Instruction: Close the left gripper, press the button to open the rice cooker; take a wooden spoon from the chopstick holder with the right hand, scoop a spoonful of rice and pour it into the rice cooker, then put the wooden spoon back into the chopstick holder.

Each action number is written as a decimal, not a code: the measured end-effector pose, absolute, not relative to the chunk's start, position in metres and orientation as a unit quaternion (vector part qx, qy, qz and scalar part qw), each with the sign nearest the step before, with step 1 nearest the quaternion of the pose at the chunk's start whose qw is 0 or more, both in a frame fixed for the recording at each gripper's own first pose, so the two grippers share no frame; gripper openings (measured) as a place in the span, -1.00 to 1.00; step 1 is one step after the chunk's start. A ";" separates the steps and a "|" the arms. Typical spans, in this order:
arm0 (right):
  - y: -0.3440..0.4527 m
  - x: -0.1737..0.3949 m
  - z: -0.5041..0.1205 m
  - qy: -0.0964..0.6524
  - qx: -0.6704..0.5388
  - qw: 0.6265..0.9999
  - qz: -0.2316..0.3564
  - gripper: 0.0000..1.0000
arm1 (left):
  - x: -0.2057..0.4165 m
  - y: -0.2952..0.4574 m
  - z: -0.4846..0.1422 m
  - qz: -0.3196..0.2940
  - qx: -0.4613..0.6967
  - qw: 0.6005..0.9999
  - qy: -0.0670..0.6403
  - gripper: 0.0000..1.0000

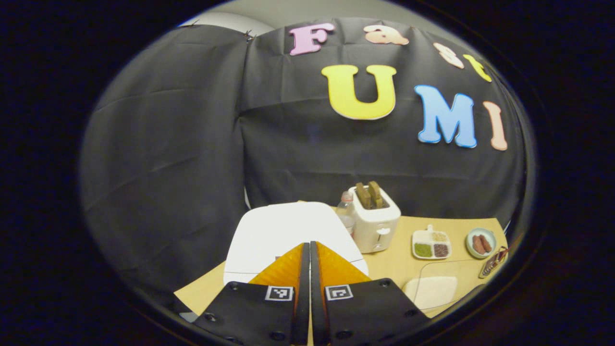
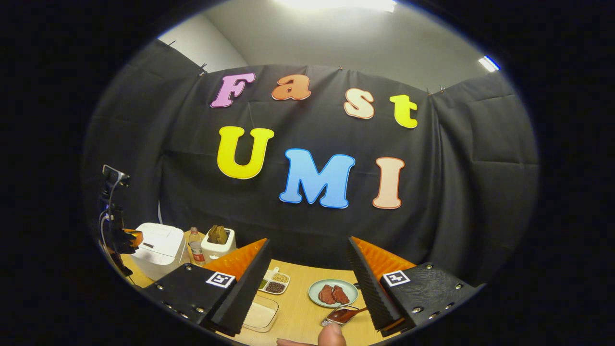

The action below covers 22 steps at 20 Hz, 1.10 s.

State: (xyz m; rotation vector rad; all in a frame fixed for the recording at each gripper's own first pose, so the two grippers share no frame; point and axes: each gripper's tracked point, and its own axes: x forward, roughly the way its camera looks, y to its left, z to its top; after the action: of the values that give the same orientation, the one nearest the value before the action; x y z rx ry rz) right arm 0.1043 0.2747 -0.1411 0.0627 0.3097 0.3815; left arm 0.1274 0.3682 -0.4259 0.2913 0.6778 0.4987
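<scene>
Step 1 is in hand: the left gripper (image 1: 310,250), fingers clenched together, is aimed over the closed rice cooker (image 1: 288,230). The right gripper (image 2: 307,283) is held released. A downward press on the button is called for next.

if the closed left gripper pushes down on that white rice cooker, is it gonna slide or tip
Probably neither. The rice cooker looks broad and squat, so a downward press should seat it on the table rather than tip it. Its smooth shell could let the shut left gripper skid if the push is angled. It sits near the table's edge, so a sideways shove seems riskier.
</scene>
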 end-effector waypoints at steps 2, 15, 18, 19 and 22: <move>0.272 0.106 -0.148 0.158 0.022 0.968 0.193 0.92 | 0.126 0.384 -0.447 0.264 0.134 0.887 0.354 -0.87; 0.256 0.105 -0.156 0.162 0.033 0.967 0.192 0.92 | 0.156 0.399 -0.458 0.275 0.065 0.894 0.347 -0.82; 0.250 0.102 -0.153 0.159 0.031 0.970 0.183 0.92 | 0.177 0.395 -0.399 0.264 0.101 0.927 0.247 -0.80; 0.249 0.100 -0.154 0.160 0.033 0.970 0.180 0.92 | 0.183 0.393 -0.386 0.259 0.111 0.931 0.232 -0.81; 0.242 0.093 -0.158 0.168 0.035 0.970 0.170 0.92 | 0.198 0.389 -0.369 0.246 0.119 0.938 0.213 -0.80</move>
State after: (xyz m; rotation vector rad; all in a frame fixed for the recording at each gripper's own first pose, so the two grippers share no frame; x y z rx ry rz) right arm 0.0929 0.2424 -0.1577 0.0701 0.3387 0.3440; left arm 0.1983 0.3886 -0.3689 0.2427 0.4342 0.5028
